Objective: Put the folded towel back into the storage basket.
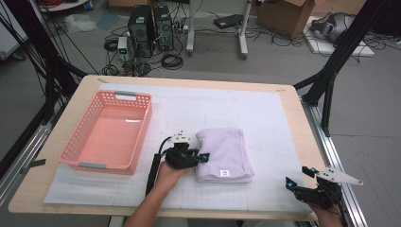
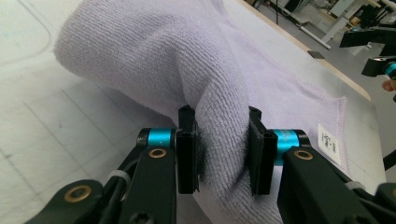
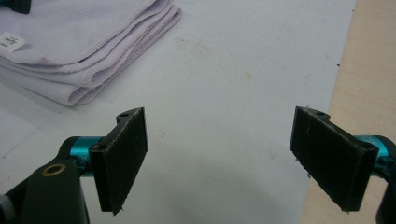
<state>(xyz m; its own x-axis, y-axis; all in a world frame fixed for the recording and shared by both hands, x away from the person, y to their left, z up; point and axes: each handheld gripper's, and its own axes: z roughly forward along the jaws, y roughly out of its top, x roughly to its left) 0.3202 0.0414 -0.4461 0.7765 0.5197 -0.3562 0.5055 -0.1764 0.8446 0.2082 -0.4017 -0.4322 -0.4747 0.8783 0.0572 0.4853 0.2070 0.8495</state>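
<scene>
- Left gripper (image 1: 201,157): seen in the high view at the left edge of the folded lilac towel (image 1: 224,154), held in the person's left hand (image 1: 171,174). In the left gripper view, the left gripper (image 2: 223,149) is clenched on a raised fold of the towel (image 2: 196,70), with cloth bunched between the two black pads (image 2: 187,156) and both pads pressing into it.
- Folded lilac towel: lies on the white gridded mat (image 1: 265,118) near the middle of the table, just right of the pink plastic basket (image 1: 109,132) and apart from it. A small white label (image 1: 225,172) sits on its top face near the front edge.
- Right gripper (image 1: 298,177): rests near the table's front right corner, well apart from the towel. In the right gripper view, the right gripper (image 3: 217,154) is released, its jaws spread wide over bare mat, with the towel's layered edges (image 3: 93,60) at upper left.
- Wooden tabletop (image 1: 309,142): its bare edge borders the mat on the right.
</scene>
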